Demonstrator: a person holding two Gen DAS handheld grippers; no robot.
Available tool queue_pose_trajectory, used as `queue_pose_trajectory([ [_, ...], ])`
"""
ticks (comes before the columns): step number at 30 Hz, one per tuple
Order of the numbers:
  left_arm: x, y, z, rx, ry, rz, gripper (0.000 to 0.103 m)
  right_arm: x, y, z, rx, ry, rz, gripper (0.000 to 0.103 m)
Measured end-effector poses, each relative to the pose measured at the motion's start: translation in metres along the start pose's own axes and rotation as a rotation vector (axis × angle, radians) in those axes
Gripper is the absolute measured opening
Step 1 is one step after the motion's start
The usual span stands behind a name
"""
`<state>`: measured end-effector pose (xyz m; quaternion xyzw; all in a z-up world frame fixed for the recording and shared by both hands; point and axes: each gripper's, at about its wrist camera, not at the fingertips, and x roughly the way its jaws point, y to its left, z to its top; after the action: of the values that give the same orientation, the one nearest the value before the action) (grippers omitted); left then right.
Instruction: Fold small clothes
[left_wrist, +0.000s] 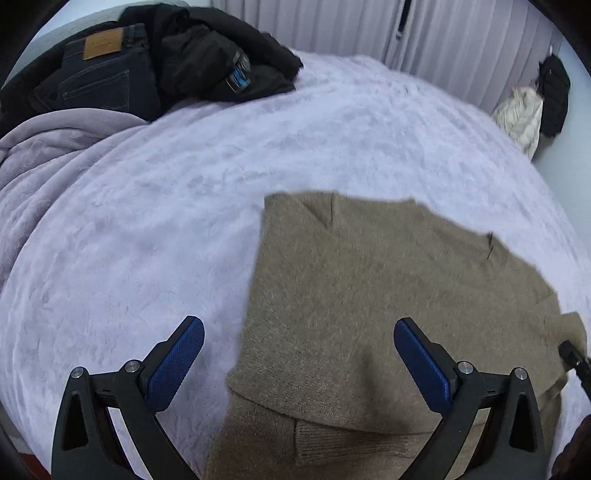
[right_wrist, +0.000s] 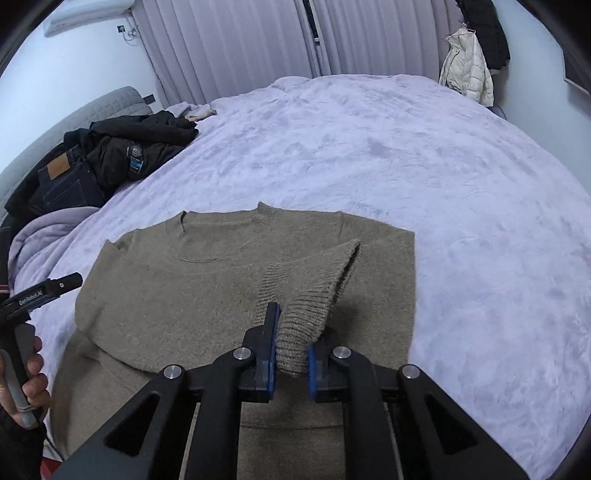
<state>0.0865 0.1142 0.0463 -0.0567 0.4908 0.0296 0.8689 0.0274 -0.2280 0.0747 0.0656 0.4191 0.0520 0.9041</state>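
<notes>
A beige knit sweater (right_wrist: 177, 288) lies spread on the lavender bed cover (right_wrist: 406, 166), collar toward the far side. Its right sleeve is folded in over the body. My right gripper (right_wrist: 293, 332) is shut on that sleeve's ribbed cuff (right_wrist: 314, 288), which bunches up between the blue pads. In the left wrist view my left gripper (left_wrist: 299, 332) hangs open above the sweater (left_wrist: 369, 295), near its left edge, with nothing between the pads. The left gripper's body (right_wrist: 48, 291) and the hand (right_wrist: 29, 369) holding it show at the left of the right wrist view.
A pile of dark clothes sits at the bed's far left: black jacket (left_wrist: 221, 55), jeans (left_wrist: 107, 74). A bunched lavender blanket (left_wrist: 44, 147) lies beside it. A white puffer jacket (right_wrist: 467, 66) hangs by the curtains (right_wrist: 240, 48).
</notes>
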Motion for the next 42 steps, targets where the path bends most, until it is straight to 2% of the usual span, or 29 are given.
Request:
queue_pose_trajectory([
  [2,0.030,-0.014,-0.008,0.106,0.088,0.109,0.103,0.019,-0.005,-0.002,0.011,0.080,-0.026,0.016],
  [3,0.035,-0.016,-0.011,0.120,0.090,0.119,0.103,0.029,-0.010,-0.004,0.038,0.124,-0.048,0.022],
  [4,0.031,-0.015,-0.011,0.111,0.078,0.107,0.103,0.033,-0.017,-0.006,0.067,0.146,-0.057,0.027],
  [5,0.024,-0.013,-0.010,0.096,0.067,0.085,0.103,0.031,-0.022,-0.007,0.093,0.137,-0.041,0.028],
  [6,0.015,-0.011,-0.008,0.077,0.043,0.046,0.103,0.025,-0.026,-0.007,0.120,0.116,-0.042,0.034],
  [7,0.004,-0.010,-0.004,0.060,0.004,-0.004,0.103,0.015,-0.028,-0.006,0.136,0.086,-0.080,0.045],
  [8,-0.005,-0.010,-0.002,0.056,-0.020,-0.030,0.103,0.006,-0.028,-0.005,0.137,0.050,-0.121,0.051],
  [9,-0.009,-0.014,0.001,0.061,-0.035,-0.047,0.103,-0.006,-0.024,-0.002,0.127,-0.002,-0.158,0.062],
  [10,-0.011,-0.021,0.004,0.076,-0.042,-0.067,0.103,-0.014,-0.017,0.000,0.112,-0.041,-0.170,0.067],
  [11,-0.009,-0.031,0.004,0.104,-0.037,-0.085,0.103,-0.019,-0.005,0.003,0.082,-0.070,-0.166,0.067],
  [13,0.007,-0.057,0.005,0.195,-0.005,-0.085,0.103,-0.010,0.024,0.007,-0.009,-0.047,-0.129,0.067],
  [15,0.031,-0.076,0.001,0.276,0.047,-0.037,0.103,0.015,0.055,0.006,-0.095,0.037,-0.076,0.067],
  [16,0.046,-0.082,-0.001,0.306,0.078,0.014,0.103,0.030,0.063,0.006,-0.116,0.086,-0.059,0.067],
  [17,0.058,-0.081,-0.002,0.308,0.106,0.016,0.103,0.048,0.067,0.004,-0.130,0.137,-0.077,0.067],
  [18,0.060,-0.076,0.001,0.276,0.115,-0.016,0.103,0.063,0.066,0.001,-0.133,0.173,-0.139,0.066],
  [19,0.057,-0.072,0.005,0.248,0.122,-0.027,0.103,0.074,0.058,0.000,-0.120,0.179,-0.204,0.067],
  [20,0.049,-0.070,0.009,0.225,0.121,-0.009,0.103,0.074,0.050,0.000,-0.082,0.158,-0.195,0.067],
  [21,0.036,-0.069,0.011,0.211,0.084,0.000,0.103,0.072,0.045,0.003,-0.038,0.154,-0.189,0.067],
  [23,0.009,-0.066,0.007,0.212,-0.001,-0.066,0.103,0.059,0.047,0.008,-0.005,0.153,-0.220,0.069],
  [25,0.003,-0.068,-0.007,0.239,0.019,-0.111,0.103,0.040,0.058,0.005,-0.028,0.115,-0.186,0.072],
  [28,0.024,-0.069,-0.034,0.299,0.110,-0.051,0.103,0.033,0.082,-0.016,-0.074,0.149,-0.122,0.074],
  [30,0.017,-0.066,-0.052,0.313,0.057,-0.031,0.103,0.037,0.093,-0.038,-0.120,0.195,-0.170,0.075],
  [31,0.009,-0.062,-0.057,0.306,0.043,-0.036,0.103,0.034,0.100,-0.049,-0.147,0.188,-0.198,0.075],
  [32,0.002,-0.058,-0.063,0.302,0.052,-0.047,0.103,0.029,0.105,-0.060,-0.183,0.165,-0.225,0.076],
  [33,-0.003,-0.052,-0.070,0.270,0.060,-0.051,0.103,0.022,0.110,-0.069,-0.214,0.145,-0.244,0.080],
  [34,-0.007,-0.045,-0.083,0.270,0.064,-0.053,0.103,0.016,0.115,-0.079,-0.238,0.156,-0.261,0.081],
  [40,-0.047,-0.016,-0.159,0.303,-0.067,-0.026,0.103,-0.036,0.098,-0.140,-0.177,0.107,-0.188,0.082],
  [42,-0.057,-0.007,-0.172,0.308,-0.084,-0.026,0.103,-0.051,0.095,-0.158,-0.178,0.087,-0.167,0.083],
])
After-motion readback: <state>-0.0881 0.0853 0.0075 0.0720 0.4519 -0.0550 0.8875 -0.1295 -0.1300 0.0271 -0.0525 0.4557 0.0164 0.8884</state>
